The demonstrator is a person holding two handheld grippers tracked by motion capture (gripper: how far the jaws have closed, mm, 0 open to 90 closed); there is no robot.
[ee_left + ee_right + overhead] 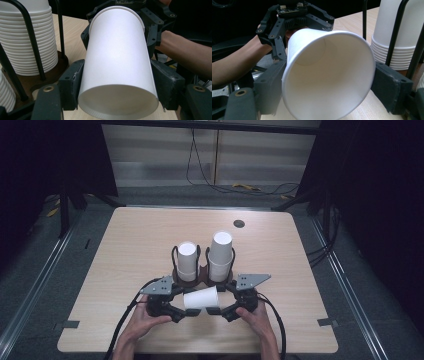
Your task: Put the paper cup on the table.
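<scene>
A single white paper cup (201,297) lies on its side just above the table's front middle, held between both grippers. My left gripper (183,313) is shut on its base end; in the left gripper view the cup's recessed bottom (120,102) faces the camera, and the left gripper (118,75) has a jaw against each side. My right gripper (218,310) is shut on the mouth end. In the right gripper view the open rim (329,75) faces the camera, slightly squeezed into an oval inside the right gripper (329,82).
Two stacks of upside-down white cups, a shorter left stack (187,260) and a taller right stack (220,254), stand in black wire holders on brown bases just behind the grippers. The wooden table (130,245) has a round grommet (239,223) near its far edge.
</scene>
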